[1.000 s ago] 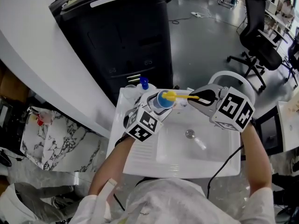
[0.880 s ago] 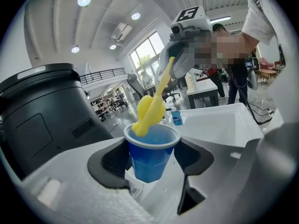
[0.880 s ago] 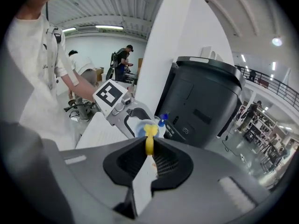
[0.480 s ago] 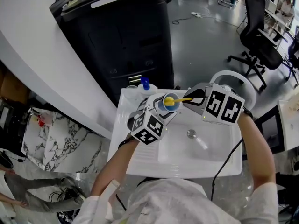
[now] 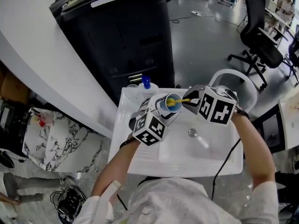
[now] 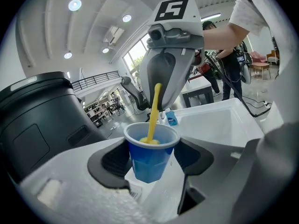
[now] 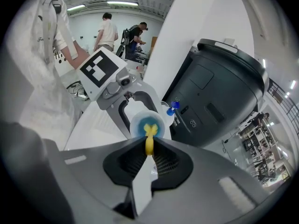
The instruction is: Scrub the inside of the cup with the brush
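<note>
A blue cup with a white rim [image 6: 150,154] [image 5: 167,104] [image 7: 146,124] is held above the white sink [image 5: 219,146], tilted toward the right hand. My left gripper [image 6: 152,160] [image 5: 161,110] is shut on the cup's sides. A yellow brush [image 6: 153,112] [image 7: 148,141] [image 5: 180,101] reaches into the cup, its yellow head down inside near the bottom. My right gripper [image 7: 149,158] [image 5: 190,101] is shut on the brush's handle and stands just right of the cup's mouth.
A bottle with a blue cap [image 5: 145,84] stands at the sink's back left corner. A big black bin [image 5: 121,36] rises behind the sink. The drain [image 5: 190,133] lies in the basin. An office chair [image 5: 261,41] stands at the far right. People stand in the background [image 7: 108,29].
The right gripper has come left and down, pushing the brush head from above the cup's rim down into the cup. The left gripper and cup have barely shifted.
</note>
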### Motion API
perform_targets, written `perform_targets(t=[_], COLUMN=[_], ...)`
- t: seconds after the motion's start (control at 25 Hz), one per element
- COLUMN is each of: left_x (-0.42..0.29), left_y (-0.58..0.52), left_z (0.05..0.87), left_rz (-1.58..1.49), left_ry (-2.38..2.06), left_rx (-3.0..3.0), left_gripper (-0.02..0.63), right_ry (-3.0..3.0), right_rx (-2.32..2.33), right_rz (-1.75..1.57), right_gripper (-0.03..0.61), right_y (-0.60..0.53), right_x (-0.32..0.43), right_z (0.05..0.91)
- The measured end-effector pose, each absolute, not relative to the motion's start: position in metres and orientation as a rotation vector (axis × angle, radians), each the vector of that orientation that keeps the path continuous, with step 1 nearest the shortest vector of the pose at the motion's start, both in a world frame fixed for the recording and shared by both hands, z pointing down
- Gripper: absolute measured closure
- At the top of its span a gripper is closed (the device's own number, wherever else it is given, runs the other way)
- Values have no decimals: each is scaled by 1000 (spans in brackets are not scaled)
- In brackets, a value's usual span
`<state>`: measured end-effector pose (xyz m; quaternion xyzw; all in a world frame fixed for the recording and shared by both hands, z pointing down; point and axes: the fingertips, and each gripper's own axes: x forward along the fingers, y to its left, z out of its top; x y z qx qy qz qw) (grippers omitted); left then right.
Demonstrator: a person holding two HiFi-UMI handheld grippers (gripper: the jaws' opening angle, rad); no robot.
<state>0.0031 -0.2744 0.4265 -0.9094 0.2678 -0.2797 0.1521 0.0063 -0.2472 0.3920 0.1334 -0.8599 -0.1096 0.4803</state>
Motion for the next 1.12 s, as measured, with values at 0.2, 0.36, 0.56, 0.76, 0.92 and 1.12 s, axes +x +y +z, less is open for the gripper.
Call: perform_targets(t=[0.2, 0.36, 0.56, 0.76, 0.92, 1.12], left_x=[4, 3, 2, 2, 3, 2], left_y=[-277, -278, -281, -279, -276, -273], left_z=[426, 428, 431, 438, 439, 438], left_rz=[-805, -804, -797, -813, -814, -817], left_ry=[779, 789, 800, 795, 786, 776], left_rx=[-2602, -2610, -2634, -2642, -2647, -2641], left_gripper=[311, 311, 311, 311, 311, 311], right_ry=[-2097, -2110, -2129, -2138, -2148, -2150], right_rx=[316, 299, 292, 291, 299, 302], right_rz=[-251, -232, -230, -238, -244, -244], right_gripper=[545, 545, 545, 545, 545, 545], right_y=[-245, -240, -237, -236, -237, -239], right_x=[7, 6, 2, -2, -4, -5], right_z=[395, 397, 396, 396, 393, 390])
